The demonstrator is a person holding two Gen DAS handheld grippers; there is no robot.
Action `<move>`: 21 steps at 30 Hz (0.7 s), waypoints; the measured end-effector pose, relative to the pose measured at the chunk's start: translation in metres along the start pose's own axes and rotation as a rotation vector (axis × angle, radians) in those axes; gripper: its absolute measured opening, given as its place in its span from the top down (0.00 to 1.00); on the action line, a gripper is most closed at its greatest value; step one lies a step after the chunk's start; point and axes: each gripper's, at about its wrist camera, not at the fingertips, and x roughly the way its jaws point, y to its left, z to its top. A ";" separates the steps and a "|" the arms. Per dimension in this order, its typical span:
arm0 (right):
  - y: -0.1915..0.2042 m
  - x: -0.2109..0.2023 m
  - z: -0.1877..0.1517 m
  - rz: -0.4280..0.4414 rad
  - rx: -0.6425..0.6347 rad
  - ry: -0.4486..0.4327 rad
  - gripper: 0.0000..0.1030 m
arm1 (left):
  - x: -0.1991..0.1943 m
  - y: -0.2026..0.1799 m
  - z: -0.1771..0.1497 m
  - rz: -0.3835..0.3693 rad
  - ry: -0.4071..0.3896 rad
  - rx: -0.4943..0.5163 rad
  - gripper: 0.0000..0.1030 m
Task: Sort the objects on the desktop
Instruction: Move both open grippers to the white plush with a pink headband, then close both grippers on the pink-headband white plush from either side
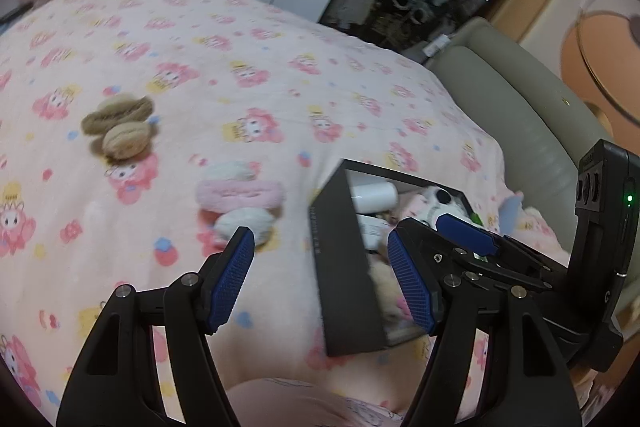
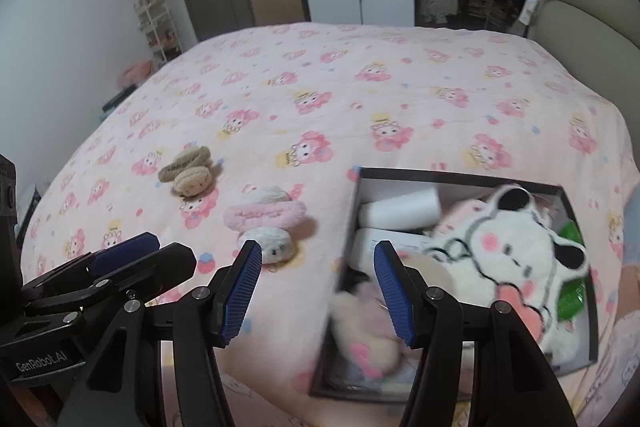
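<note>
A brown plush slipper pair and a pink-and-white plush pair lie loose on the pink blanket. To their right a black box holds a white plush dog, a white roll and other soft items. My right gripper hovers open over the box's left wall, holding nothing. My left gripper hangs open and empty between the pink pair and the box. The brown pair is farther left. Each gripper sees the other close beside it: right gripper, left gripper.
The cartoon-print blanket covers the whole bed. A grey padded headboard runs along the right side. A wardrobe, a door and shelves stand beyond the far edge. A person's pink-clad leg is at the near edge.
</note>
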 end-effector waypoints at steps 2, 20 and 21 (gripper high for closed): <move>0.007 0.012 0.004 0.013 -0.012 0.022 0.47 | 0.004 0.012 0.003 0.002 0.004 -0.029 0.32; 0.041 0.154 0.020 0.054 0.055 0.291 0.47 | 0.091 0.135 0.017 0.000 0.097 -0.314 0.33; 0.042 0.160 0.018 0.039 0.048 0.301 0.47 | 0.097 0.138 0.017 -0.020 0.110 -0.326 0.33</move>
